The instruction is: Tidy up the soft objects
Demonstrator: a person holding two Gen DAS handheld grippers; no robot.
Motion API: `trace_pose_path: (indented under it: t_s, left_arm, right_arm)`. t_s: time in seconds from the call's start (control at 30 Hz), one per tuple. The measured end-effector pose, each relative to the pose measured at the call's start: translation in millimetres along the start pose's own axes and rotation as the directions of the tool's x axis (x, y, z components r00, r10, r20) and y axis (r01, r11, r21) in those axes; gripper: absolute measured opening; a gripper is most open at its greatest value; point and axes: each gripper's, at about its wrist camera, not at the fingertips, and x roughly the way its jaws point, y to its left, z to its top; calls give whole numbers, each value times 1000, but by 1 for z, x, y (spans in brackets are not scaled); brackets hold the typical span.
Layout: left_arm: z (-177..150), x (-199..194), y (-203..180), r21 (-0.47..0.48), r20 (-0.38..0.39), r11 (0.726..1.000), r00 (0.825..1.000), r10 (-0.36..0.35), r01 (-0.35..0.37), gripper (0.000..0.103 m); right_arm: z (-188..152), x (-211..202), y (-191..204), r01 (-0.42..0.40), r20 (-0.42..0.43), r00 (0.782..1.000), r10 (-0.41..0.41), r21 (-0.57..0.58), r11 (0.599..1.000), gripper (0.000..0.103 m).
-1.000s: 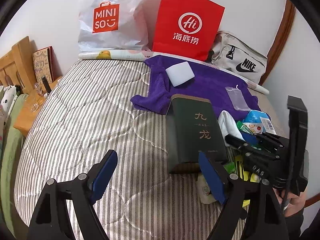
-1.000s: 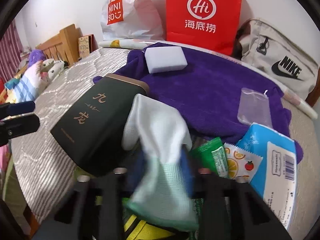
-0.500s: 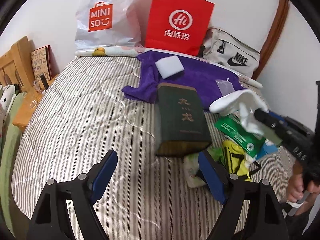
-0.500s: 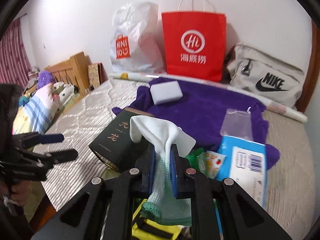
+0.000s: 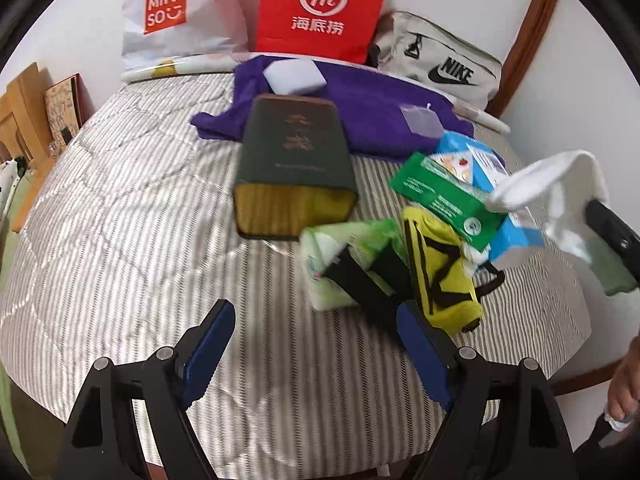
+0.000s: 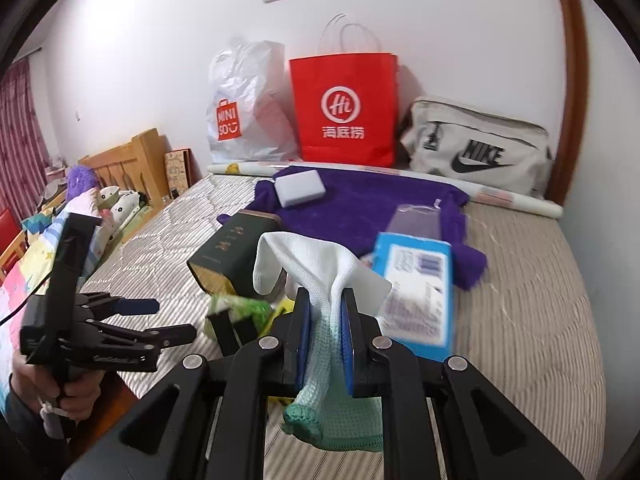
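Observation:
My right gripper (image 6: 326, 332) is shut on a white and green sock (image 6: 316, 264), held in the air above the bed; the sock also shows at the right of the left wrist view (image 5: 560, 188). My left gripper (image 5: 316, 336) is open and empty above the striped quilt (image 5: 120, 220), also seen in the right wrist view (image 6: 168, 320). A purple towel (image 5: 372, 100) lies at the back with a white sponge (image 5: 294, 76) on it. A yellow pouch (image 5: 436, 268) and a green tissue pack (image 5: 344, 252) lie in front of my left gripper.
A dark green tin box (image 5: 294, 160), a green packet (image 5: 436, 196) and a blue wipes pack (image 6: 416, 292) lie mid-bed. A Miniso bag (image 5: 176, 12), a red paper bag (image 5: 320, 4) and a Nike bag (image 5: 440, 64) stand at the wall. A wooden headboard (image 6: 128, 160) is left.
My right gripper has lifted the sock up and back from the pile. My left gripper has pulled back and risen, so the pile looks farther away.

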Motion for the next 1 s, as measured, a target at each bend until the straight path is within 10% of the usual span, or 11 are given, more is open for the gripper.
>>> trace_pose_path:
  t_s: [0.4,0.73,0.8,1.0]
  left_arm:
    - [-8,17,-30,34,-9,999,999,-39,40,51]
    - [-6,37,-28,-40,-36,996,996,-78,76,47]
    - [-6,40,-30,-42,-43,994,994,-101,100,23]
    - [-8,31,-32,-17,-28,993,993,-113,113,11]
  right_arm:
    - [-47,-25,-40,46,-7,999,-45,72,996,14]
    - [-70,-31,-44,-18,-31,999,21,87,996,14]
    - [-74,-33,-44,-40,-36,998,43,91,995,14]
    - [-80,-35,-42,-49,-46,998,53,92,995,14]
